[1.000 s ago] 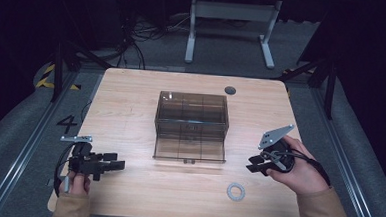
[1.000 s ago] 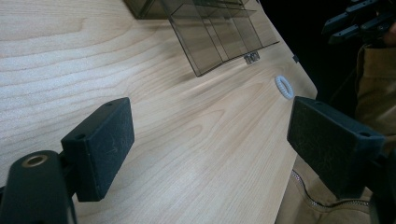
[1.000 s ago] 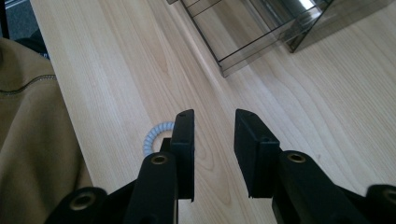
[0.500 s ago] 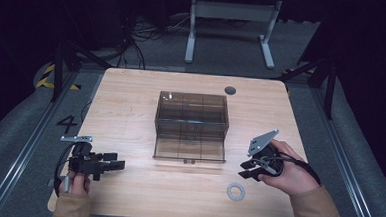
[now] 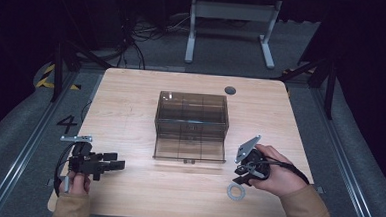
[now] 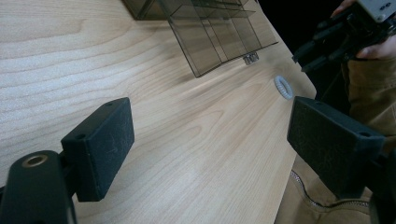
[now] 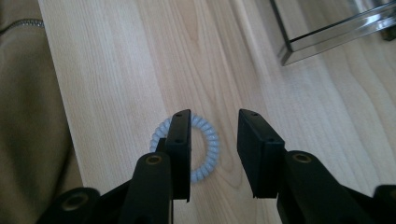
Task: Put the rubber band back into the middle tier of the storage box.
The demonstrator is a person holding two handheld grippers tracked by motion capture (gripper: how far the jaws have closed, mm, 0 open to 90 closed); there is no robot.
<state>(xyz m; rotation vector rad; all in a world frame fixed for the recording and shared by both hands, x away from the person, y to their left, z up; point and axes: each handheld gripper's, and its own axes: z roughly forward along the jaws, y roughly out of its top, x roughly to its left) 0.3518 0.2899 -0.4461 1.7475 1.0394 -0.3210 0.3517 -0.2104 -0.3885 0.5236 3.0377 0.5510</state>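
Note:
A pale blue coiled ring (image 5: 235, 192) lies flat near the table's front edge, right of centre. My right gripper (image 5: 242, 177) hangs just above it, tilted down and open. In the right gripper view the ring (image 7: 211, 147) sits under the gripper (image 7: 215, 117): the left finger (image 7: 180, 140) covers the ring's middle and its right arc lies in the gap. My left gripper (image 5: 109, 165) rests open at the front left, pointing right. In its own view it (image 6: 210, 140) stands wide open with nothing between the pads, and the ring (image 6: 283, 87) lies far off.
A smoky clear compartment box (image 5: 191, 126) stands at the middle of the wooden table (image 5: 131, 100); its front corner (image 7: 336, 28) is close to the right gripper. A dark round grommet (image 5: 230, 90) sits at the back. A tan sleeve (image 5: 306, 209) comes in at the front right.
My right gripper has moved left and down toward the front edge, ending over the ring. The left gripper and the box have not moved.

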